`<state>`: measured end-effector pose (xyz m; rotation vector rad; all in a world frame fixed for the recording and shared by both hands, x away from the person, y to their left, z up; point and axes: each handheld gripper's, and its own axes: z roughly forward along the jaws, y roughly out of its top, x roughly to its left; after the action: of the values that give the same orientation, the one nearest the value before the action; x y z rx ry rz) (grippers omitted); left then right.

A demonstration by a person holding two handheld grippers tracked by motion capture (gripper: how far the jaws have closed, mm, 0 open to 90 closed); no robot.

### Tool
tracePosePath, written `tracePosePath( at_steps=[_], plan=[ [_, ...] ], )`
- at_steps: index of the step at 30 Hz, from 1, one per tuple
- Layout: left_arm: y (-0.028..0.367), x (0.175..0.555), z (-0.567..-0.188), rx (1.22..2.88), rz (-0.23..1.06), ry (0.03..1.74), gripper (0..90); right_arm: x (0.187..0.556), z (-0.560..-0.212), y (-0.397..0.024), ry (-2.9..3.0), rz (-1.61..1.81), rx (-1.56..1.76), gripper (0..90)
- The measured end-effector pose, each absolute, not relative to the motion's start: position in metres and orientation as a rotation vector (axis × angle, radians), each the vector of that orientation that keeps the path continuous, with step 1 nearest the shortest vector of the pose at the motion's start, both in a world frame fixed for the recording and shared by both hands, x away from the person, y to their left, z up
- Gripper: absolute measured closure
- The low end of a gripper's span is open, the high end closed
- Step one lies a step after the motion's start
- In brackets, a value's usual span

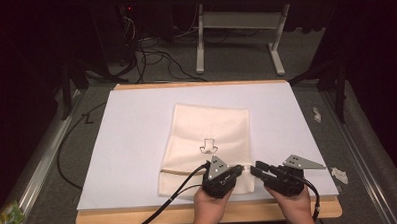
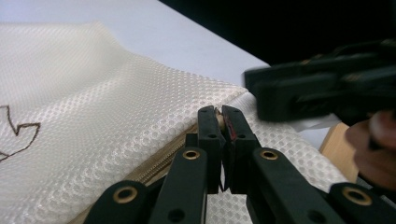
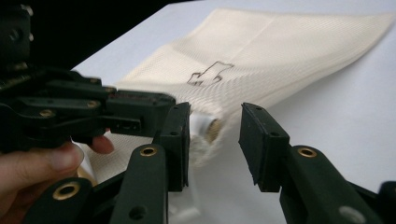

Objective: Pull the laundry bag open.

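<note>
Left gripper [image 2: 220, 122] clenched on mesh bag [image 1: 210, 136] zipper pull [image 2: 218, 116]; right gripper [image 3: 215, 140] released beside it. Next: regrip the bag's edge.

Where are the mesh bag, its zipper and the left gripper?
mesh bag [image 1: 207, 129]: high view, middle of the cream fabric.
zipper [image 1: 181, 170]: high view, tan strip near the bag's near edge.
left gripper [image 2: 221, 122]: left gripper view, between its shut fingers.

Cream mesh-cloth bag [image 1: 210, 141], matt white sheet [image 1: 132, 139]
</note>
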<state>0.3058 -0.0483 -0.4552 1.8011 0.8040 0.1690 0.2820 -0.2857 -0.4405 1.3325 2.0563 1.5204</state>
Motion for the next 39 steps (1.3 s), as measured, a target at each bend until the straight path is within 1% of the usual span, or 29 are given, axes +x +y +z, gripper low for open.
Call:
tracePosePath(
  at_steps=[6,10,11,15,17,24,29,33,35,36,37,38,39],
  plan=[
    [-0.051,0.306,-0.46,1.813,0.161,0.811,87.4,0.283,-0.442,-0.289,2.033,1.501,1.378,63.9],
    [-0.049,0.306,-0.455,1.802,0.16,0.803,87.5,0.286,-0.448,-0.279,2.109,1.475,1.391,60.2],
    [-0.049,0.306,-0.454,1.801,0.159,0.801,87.5,0.288,-0.451,-0.276,2.131,1.467,1.391,61.0],
    [-0.047,0.309,-0.456,1.807,0.153,0.825,87.7,0.291,-0.452,-0.269,2.173,1.434,1.346,78.7],
    [-0.045,0.311,-0.459,1.791,0.123,0.846,87.7,0.291,-0.452,-0.267,2.184,1.428,1.332,83.2],
    [-0.044,0.312,-0.462,1.781,0.123,0.869,87.7,0.288,-0.449,-0.259,2.194,1.357,1.278,85.3],
    [-0.042,0.307,-0.464,1.736,0.115,0.914,87.8,0.286,-0.446,-0.258,2.178,1.351,1.278,86.0],
    [-0.04,0.304,-0.462,1.715,0.141,0.915,88.0,0.284,-0.444,-0.255,2.171,1.354,1.263,86.5],
    [-0.038,0.304,-0.461,1.692,0.121,0.926,88.0,0.282,-0.442,-0.253,2.159,1.35,1.248,86.8],
    [-0.035,0.304,-0.461,1.689,0.178,0.978,88.2,0.281,-0.441,-0.252,2.155,1.353,1.256,87.1],
    [-0.02,0.313,-0.467,1.634,0.134,1.057,88.2,0.279,-0.439,-0.254,2.106,1.343,1.25,87.2],
    [-0.009,0.318,-0.471,1.604,0.1,1.107,88.1,0.278,-0.435,-0.265,2.046,1.38,1.285,87.2],
    [0.002,0.321,-0.474,1.59,0.098,1.137,88.1,0.279,-0.433,-0.273,2.024,1.411,1.316,87.1]
  ],
)
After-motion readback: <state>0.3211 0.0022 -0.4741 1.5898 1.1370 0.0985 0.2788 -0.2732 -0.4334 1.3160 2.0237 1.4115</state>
